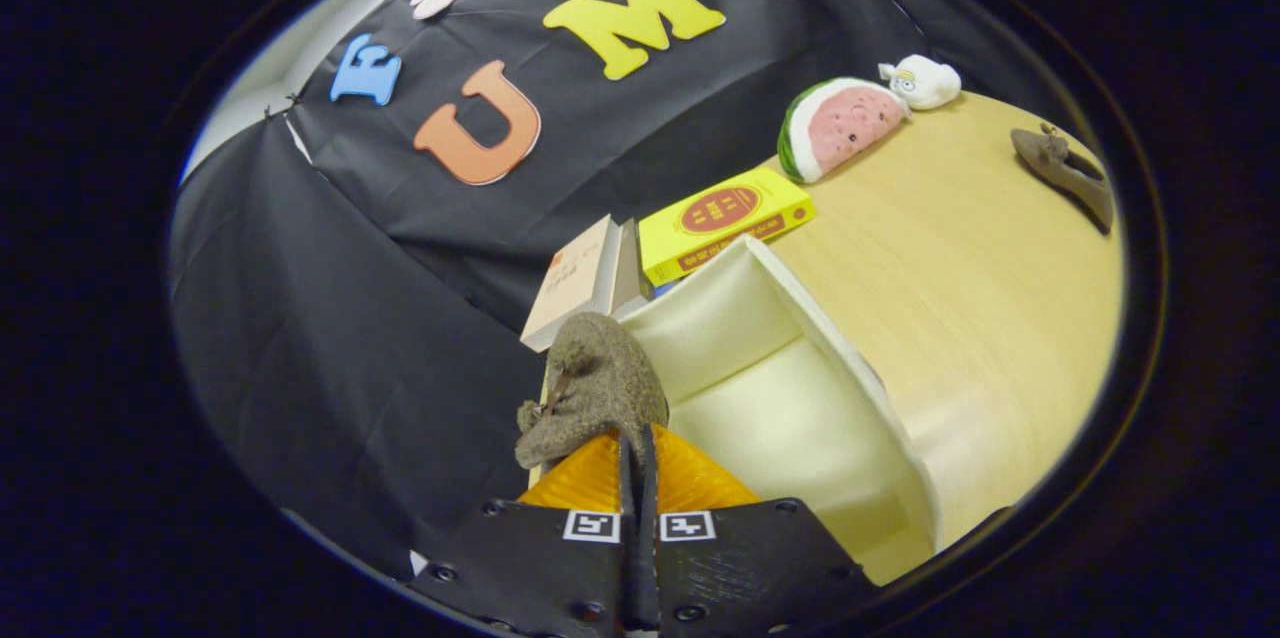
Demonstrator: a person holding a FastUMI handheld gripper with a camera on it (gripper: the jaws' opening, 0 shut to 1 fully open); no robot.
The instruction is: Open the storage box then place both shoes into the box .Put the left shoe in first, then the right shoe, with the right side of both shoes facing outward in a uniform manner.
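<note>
Right now the gripper point(637, 448) has its jaws clenched together on the edge of one fuzzy olive-brown shoe point(596, 388), which sticks up just ahead of the fingertips, tilted, held above the near end of the box. One cream-white open storage box point(800, 338) sits on the pale wooden counter point(980, 288), just beside and beyond the held shoe; its interior looks bare, smooth cream walls and floor visible. A second brown shoe point(1065, 170) lies on the counter well apart from the box, at the far side, resting on its own. So two shoes counted: one in the jaws, one on the counter. Two books: one yellow book with a red oval on the cover point(722, 221) lying flat just beyond the box, touching or nearly touching its far corner, and one beige book point(583, 283) leaning beside it, next to the black cloth wall. Two soft toys past the yellow book: one watermelon-slice plush point(842, 126) and one small white plush point(922, 81), side by side, touching. Cannot tell which shoe is left or right.
</note>
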